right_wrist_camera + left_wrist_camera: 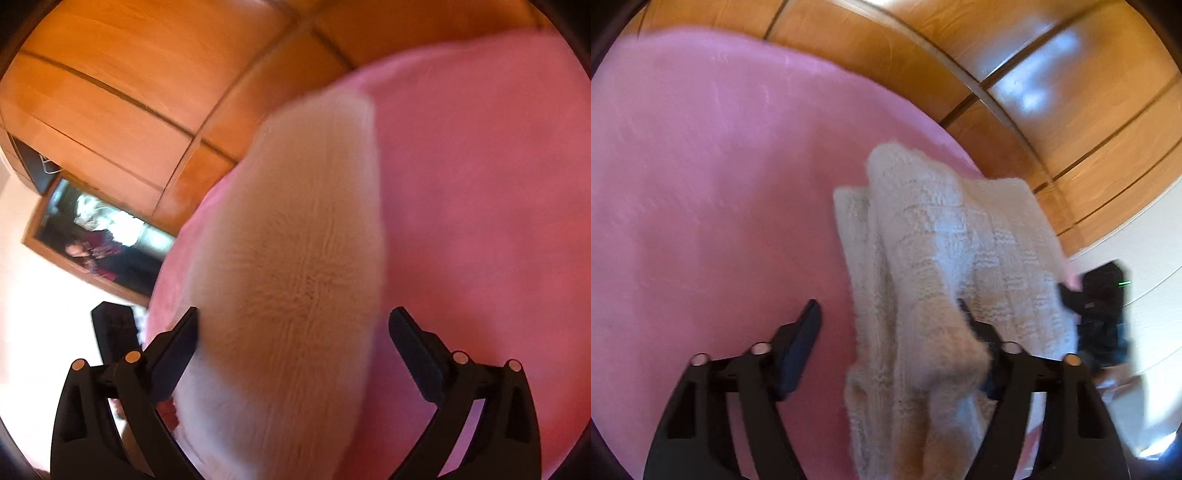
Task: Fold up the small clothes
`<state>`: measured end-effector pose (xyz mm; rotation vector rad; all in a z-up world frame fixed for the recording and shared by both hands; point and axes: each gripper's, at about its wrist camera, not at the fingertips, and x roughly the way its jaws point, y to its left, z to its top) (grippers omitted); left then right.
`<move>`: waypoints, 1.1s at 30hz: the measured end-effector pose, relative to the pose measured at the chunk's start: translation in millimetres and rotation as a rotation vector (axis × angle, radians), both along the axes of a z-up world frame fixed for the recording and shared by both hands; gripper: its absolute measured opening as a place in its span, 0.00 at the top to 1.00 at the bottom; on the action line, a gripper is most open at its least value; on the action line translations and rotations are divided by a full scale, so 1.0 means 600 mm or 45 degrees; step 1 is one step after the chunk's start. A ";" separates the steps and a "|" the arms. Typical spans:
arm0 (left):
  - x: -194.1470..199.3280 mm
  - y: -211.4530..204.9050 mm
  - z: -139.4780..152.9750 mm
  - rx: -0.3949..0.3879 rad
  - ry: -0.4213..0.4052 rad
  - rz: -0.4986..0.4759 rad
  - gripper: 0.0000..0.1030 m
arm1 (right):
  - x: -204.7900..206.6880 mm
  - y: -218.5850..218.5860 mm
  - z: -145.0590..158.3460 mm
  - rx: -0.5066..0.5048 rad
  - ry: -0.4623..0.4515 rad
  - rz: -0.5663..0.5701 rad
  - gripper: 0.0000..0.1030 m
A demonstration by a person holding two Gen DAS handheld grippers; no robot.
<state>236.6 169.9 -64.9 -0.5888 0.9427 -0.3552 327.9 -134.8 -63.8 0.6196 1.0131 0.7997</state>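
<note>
Fluffy cream knitwear [288, 280] fills the lower middle of the right wrist view, so close that its pile blurs; it lies between the wide-spread jaws of the right gripper [295, 332], whose pads stand clear of it on both sides, holding nothing. Seen from the left wrist, the same small garment [942, 266] rests in a loose, partly folded heap at the centre right of the frame, on the pink blanket [701, 184]. One thick fold runs down between the fingers of the left gripper [890, 317]. Those jaws stand about half open; the fold brushes the right finger, while the left finger is well apart from it, so I judge nothing is gripped. Both tools seem poised over the cloth to take fresh edges for another fold.

Beyond the blanket, orange wooden panelling [1052, 110] curves across the upper frame. Motion blur hides the garment's outline, and its lower end is cut off. A dark object [1104, 314] at right cannot be identified.
</note>
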 end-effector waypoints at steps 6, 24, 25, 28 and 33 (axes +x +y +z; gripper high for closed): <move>-0.011 -0.014 0.005 -0.153 -0.087 -0.096 0.72 | -0.041 -0.009 0.034 -0.029 -0.103 0.013 0.43; 0.053 -0.520 0.063 0.174 -0.155 -0.662 0.75 | -0.210 -0.433 0.079 -0.394 -0.189 -0.612 0.37; 0.055 -0.544 0.047 0.246 -0.146 -0.673 0.75 | -0.211 -0.448 0.048 -0.464 -0.116 -0.640 0.35; 0.044 -0.563 0.041 0.305 -0.168 -0.639 0.73 | -0.233 -0.477 0.009 -0.423 -0.114 -0.727 0.16; 0.001 -0.548 0.072 0.430 -0.234 -0.553 0.67 | -0.262 -0.461 0.063 -0.612 -0.276 -0.837 0.21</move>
